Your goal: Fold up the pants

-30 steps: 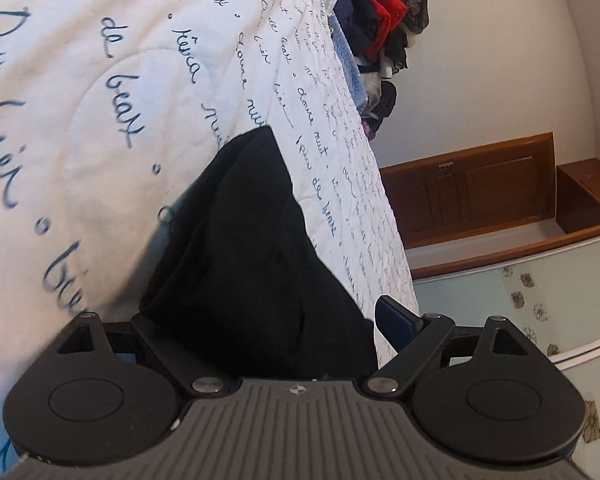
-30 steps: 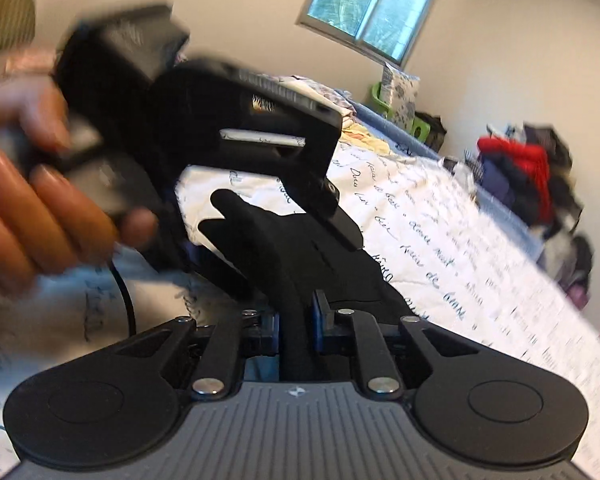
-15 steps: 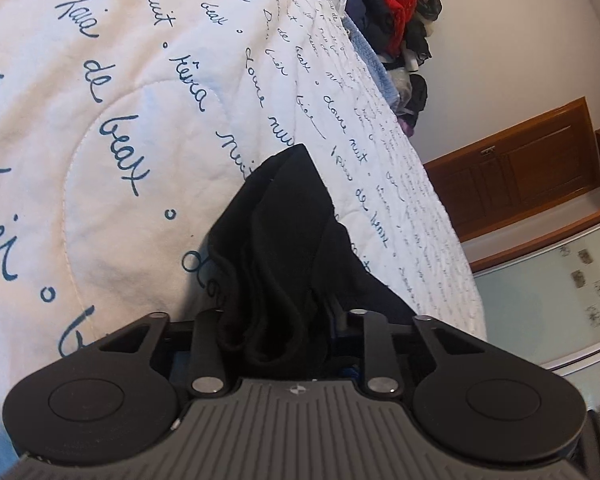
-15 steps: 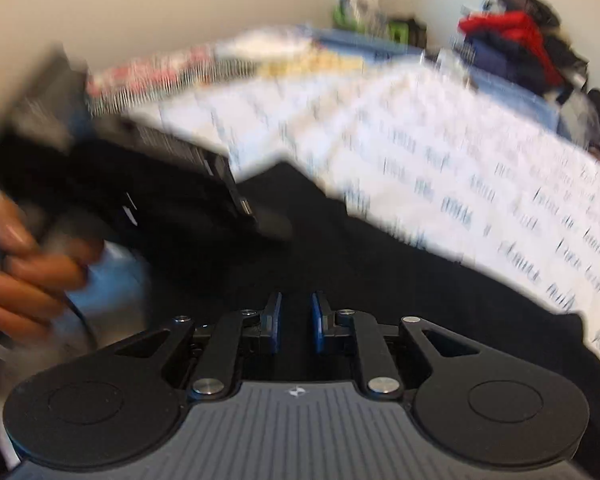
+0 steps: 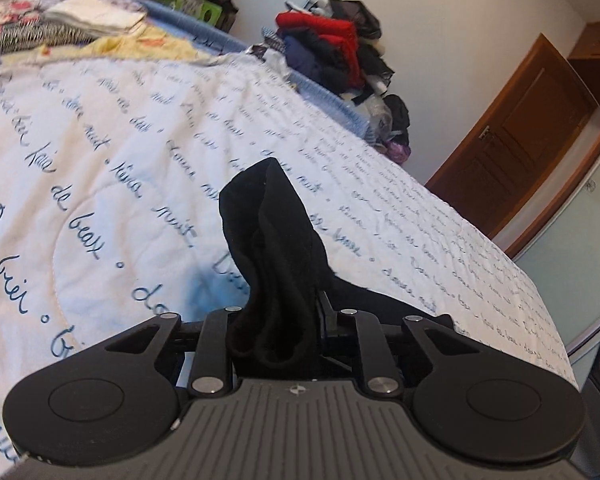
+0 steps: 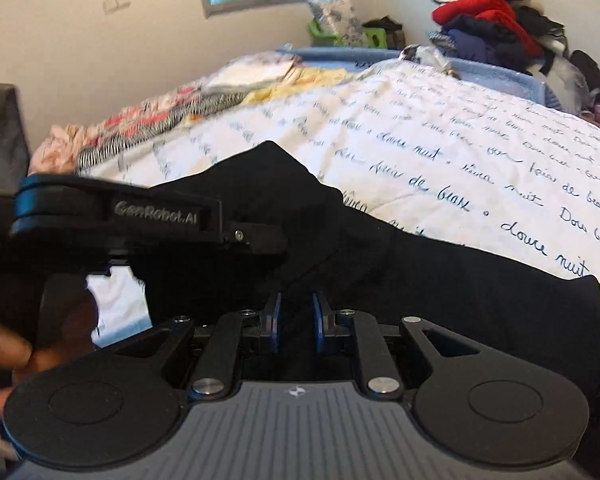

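Left wrist: one pants [image 5: 274, 256] bunch in left tongs [image 5: 278, 320]; one bed [image 5: 100, 184].

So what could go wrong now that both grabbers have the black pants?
1. The left gripper, whose jaws have just been closing, pinches a thick bunched wad of the pants; a layer might slip out or the fold come out lumpy.
2. The right gripper holds only an edge of the pants, so a pull could tug it free.
3. The grippers are close together and might bump.
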### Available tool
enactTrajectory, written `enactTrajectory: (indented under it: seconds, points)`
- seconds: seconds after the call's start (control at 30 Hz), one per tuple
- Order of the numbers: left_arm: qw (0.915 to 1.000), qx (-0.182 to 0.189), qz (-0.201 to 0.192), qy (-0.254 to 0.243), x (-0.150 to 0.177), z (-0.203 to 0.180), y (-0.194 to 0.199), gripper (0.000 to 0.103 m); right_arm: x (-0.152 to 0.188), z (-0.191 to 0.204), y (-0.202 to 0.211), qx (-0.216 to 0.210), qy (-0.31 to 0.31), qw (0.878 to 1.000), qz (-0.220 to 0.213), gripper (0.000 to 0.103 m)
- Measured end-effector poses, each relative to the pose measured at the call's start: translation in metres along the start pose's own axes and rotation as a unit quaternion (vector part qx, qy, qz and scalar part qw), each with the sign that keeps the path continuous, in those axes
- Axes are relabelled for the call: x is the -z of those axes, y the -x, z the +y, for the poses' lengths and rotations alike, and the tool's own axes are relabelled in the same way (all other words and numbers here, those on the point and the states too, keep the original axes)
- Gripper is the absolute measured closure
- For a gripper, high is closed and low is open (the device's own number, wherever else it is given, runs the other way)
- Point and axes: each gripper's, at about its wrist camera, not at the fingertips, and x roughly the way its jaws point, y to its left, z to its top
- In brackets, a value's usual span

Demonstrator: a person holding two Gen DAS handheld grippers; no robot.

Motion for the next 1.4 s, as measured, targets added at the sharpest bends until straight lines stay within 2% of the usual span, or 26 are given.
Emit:
enactTrajectory:
  seconds: [0.07,0.17,0.57,0.9,1.07,1.4]
  points:
    - [0.9998,0.0,-0.01,-0.015,0.006,-0.016,0.005,0.078,-0.001,0.0,0.008,-0.021,-0.007,1.0,-0.016,0.087]
    - [0.9984,-0.01,-0.034,-0.043,0.014,-0.037,0.014,0.078,-0.003,0.001,0.016,-0.006,0.012,0.999,-0.032,0.087]
    - [0.9915,0.036,-0.069,-0.104,0.033,-0.105,0.034,0.078,0.011,-0.024,0.083,0.01,-0.041,0.993,-0.11,0.087]
    - [0.9824,0.083,-0.055,-0.158,0.055,-0.161,0.025,0.077,0.031,-0.055,0.129,0.047,-0.094,0.983,-0.153,0.087]
    - [0.9782,0.104,-0.031,-0.177,0.068,-0.187,0.01,0.077,0.043,-0.072,0.148,0.078,-0.114,0.977,-0.165,0.087]
    - [0.9626,0.14,0.001,-0.232,0.109,-0.241,-0.013,0.076,0.078,-0.111,0.184,0.121,-0.169,0.959,-0.191,0.087]
